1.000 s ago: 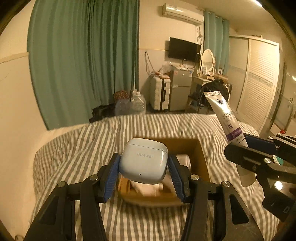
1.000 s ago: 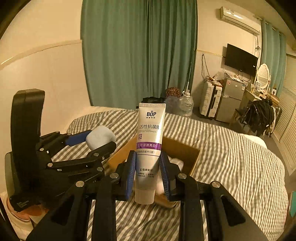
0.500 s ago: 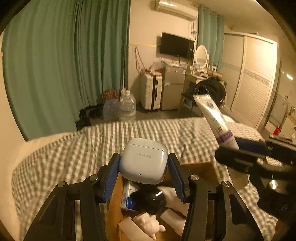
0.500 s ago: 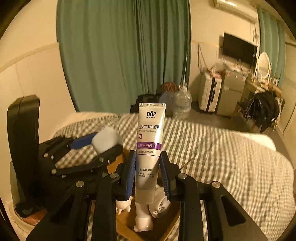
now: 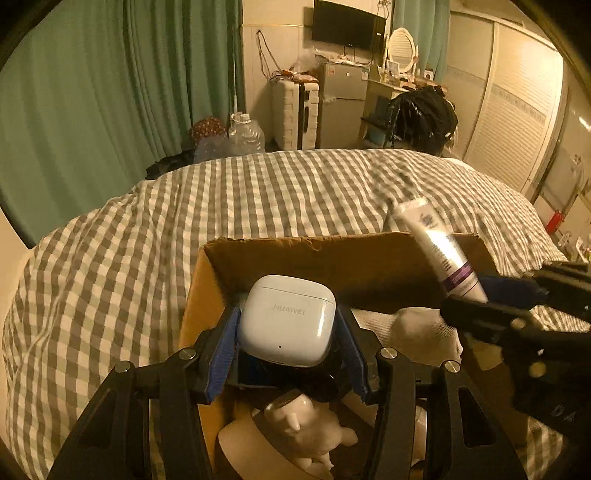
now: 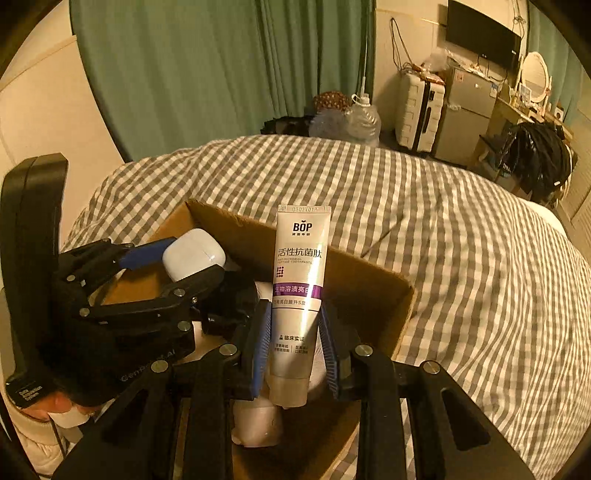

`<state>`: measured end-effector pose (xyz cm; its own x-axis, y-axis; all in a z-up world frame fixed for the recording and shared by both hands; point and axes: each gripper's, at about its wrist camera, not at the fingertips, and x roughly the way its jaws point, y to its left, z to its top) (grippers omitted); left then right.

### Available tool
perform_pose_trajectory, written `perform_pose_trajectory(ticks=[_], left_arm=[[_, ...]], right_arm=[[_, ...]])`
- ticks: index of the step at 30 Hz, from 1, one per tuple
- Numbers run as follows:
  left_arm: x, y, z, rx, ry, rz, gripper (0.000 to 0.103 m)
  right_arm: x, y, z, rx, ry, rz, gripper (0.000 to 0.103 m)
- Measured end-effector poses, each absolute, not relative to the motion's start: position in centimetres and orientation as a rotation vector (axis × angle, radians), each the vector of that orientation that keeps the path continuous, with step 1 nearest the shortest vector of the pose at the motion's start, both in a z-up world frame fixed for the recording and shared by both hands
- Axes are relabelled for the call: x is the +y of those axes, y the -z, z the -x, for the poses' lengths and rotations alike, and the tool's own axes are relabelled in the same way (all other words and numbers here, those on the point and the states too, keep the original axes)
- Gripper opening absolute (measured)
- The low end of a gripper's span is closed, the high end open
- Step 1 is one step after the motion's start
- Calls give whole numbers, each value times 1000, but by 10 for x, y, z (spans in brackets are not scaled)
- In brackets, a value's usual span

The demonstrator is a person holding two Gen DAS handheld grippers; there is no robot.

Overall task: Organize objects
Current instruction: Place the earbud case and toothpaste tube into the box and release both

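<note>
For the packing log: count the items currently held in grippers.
2: a pale-blue rounded plastic earbud case in the left gripper, a white-and-purple toothpaste tube in the right gripper, both above the brown cardboard box.

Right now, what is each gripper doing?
Left gripper: closed on the earbud case.
Right gripper: closed on the toothpaste tube.

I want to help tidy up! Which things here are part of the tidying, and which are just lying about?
Part of the tidying:
earbud case in the left gripper
toothpaste in the right gripper
box
figurine in the box

Just lying about:
bottles
suitcase
TV
</note>
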<state>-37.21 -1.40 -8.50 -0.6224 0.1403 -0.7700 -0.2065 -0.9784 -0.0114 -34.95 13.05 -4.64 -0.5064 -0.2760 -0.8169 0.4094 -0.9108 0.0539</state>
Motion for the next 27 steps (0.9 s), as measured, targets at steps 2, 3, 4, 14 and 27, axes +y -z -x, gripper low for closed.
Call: perform_pose_trajectory(ticks=[2, 3, 4, 14, 27], left_arm=[[-12, 84, 370, 138, -2673, 1241, 54], [-12, 84, 368, 147, -2673, 1239, 55], [-11, 85, 367, 165, -2673, 1241, 56], [-8, 58, 347, 218, -2760, 1139, 84], [-29, -28, 281, 115, -2946, 807, 103]], right_arm=[[130, 51, 349, 205, 2412, -1288, 27], [127, 53, 344, 201, 2412, -1291, 26], [127, 54, 341, 197, 2412, -1293, 26], [136, 35, 322, 159, 2473, -1224, 46], [159, -66, 238, 119, 2762, -797, 91]])
